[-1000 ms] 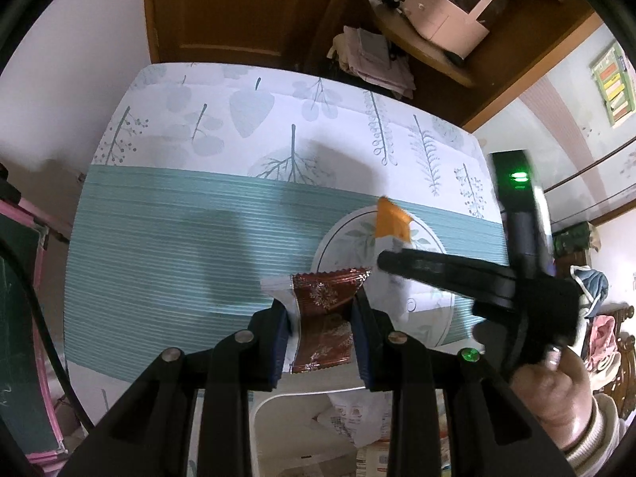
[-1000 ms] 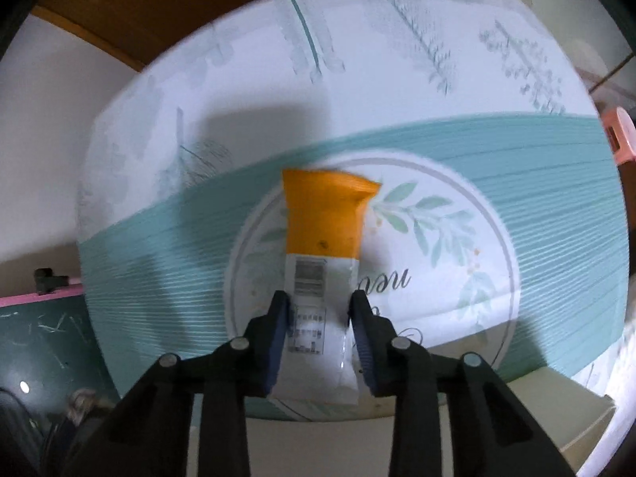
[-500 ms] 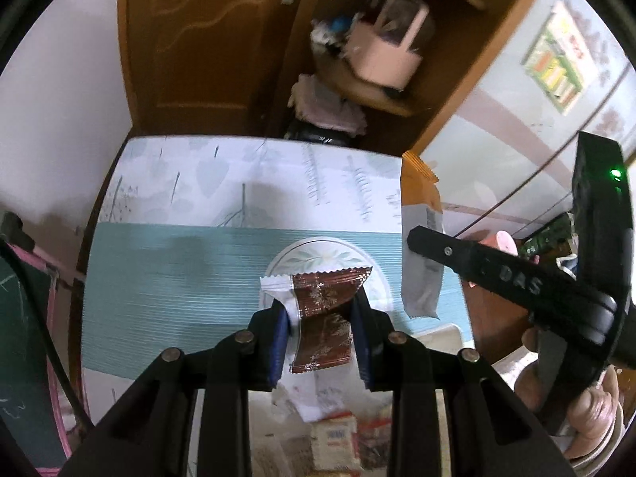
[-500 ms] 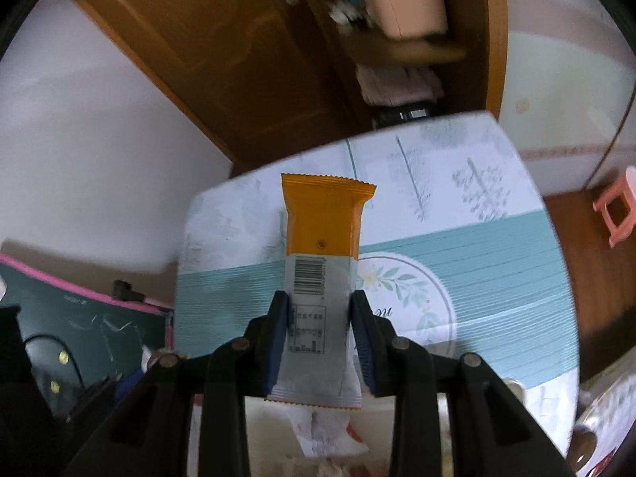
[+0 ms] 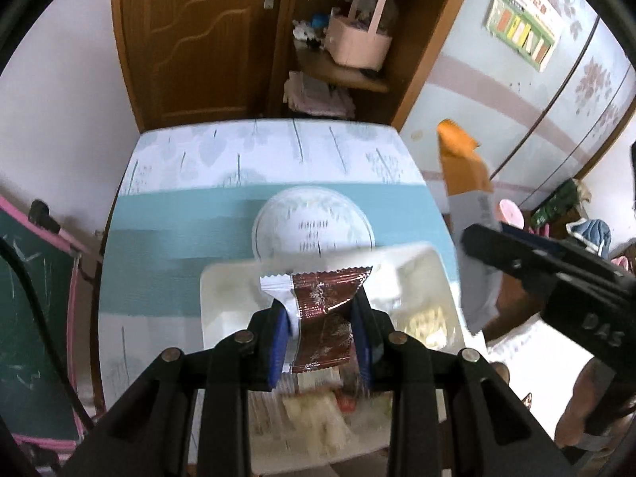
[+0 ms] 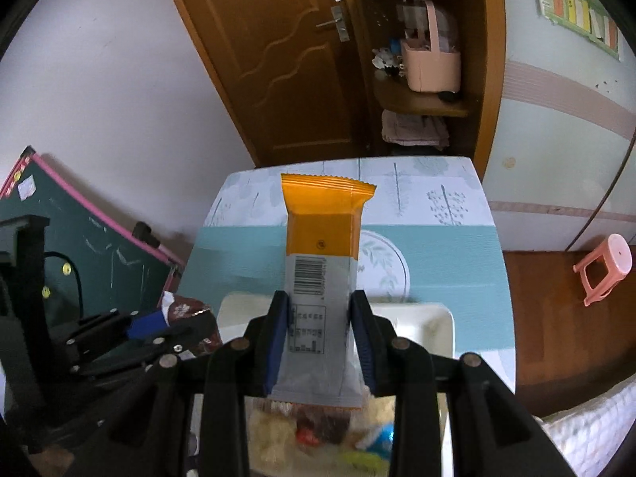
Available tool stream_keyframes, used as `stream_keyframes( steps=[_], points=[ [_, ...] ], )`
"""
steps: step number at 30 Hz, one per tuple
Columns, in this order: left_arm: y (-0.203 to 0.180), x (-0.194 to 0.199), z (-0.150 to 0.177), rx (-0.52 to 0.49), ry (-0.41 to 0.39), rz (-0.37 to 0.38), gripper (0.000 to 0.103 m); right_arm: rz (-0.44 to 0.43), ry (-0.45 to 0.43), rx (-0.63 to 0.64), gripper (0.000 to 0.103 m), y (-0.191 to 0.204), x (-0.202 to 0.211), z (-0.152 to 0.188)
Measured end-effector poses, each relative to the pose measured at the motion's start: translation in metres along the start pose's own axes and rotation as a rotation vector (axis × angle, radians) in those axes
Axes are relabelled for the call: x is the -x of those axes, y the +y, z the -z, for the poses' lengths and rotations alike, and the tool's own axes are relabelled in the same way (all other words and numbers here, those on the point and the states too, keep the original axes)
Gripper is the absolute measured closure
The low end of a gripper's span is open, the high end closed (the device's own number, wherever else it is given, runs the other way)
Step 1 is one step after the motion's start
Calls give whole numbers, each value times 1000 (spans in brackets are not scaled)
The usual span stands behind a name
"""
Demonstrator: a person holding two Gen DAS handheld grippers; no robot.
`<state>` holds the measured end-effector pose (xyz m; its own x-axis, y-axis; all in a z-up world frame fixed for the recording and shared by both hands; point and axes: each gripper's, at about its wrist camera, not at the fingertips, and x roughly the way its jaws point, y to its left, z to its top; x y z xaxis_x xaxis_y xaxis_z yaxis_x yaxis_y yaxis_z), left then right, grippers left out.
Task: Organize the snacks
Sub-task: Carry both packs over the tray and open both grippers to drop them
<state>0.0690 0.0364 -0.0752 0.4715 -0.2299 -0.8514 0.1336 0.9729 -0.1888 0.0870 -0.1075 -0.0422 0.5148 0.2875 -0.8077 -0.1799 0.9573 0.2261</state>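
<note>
A small room with a wooden door [image 6: 286, 59]; a table [image 5: 167, 246] in a teal-and-white leaf-print cloth carries a cream rectangular plastic bin [image 5: 226, 298] of snacks near its front edge.

Both packets appear mid-carry toward the bin. The left tongs [image 5: 321, 328] pinch a brown foil snack packet with a white end [image 5: 324, 310] above the bin's rear wall; the right tongs [image 6: 320, 340] clamp an orange-and-grey wrapped snack bar [image 6: 322, 246] upright over the same bin. The next move likely calls for lowering each into the bin, then releasing. The two tools sit close together, so staggered drops seem safer; the table behind the bin lies open.
</note>
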Motion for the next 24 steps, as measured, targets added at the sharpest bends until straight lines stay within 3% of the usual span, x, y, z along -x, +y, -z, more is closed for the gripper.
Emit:
stream_keyframes(
  steps=[7, 15, 16, 18, 24],
  points=[
    [-8, 2, 30, 17, 43, -24, 75, 10, 30, 10, 71, -3, 15, 30],
    [-20, 7, 42, 0, 39, -35, 72, 24, 39, 27, 70, -2, 25, 46],
    [-21, 8, 43, 3, 35, -38, 70, 26, 38, 31, 70, -1, 26, 46],
    [-21, 10, 45, 7, 28, -46, 48, 30, 39, 33, 70, -1, 26, 49],
    [-21, 18, 48, 24, -3, -71, 22, 42, 40, 32, 70, 1, 28, 55]
  ],
)
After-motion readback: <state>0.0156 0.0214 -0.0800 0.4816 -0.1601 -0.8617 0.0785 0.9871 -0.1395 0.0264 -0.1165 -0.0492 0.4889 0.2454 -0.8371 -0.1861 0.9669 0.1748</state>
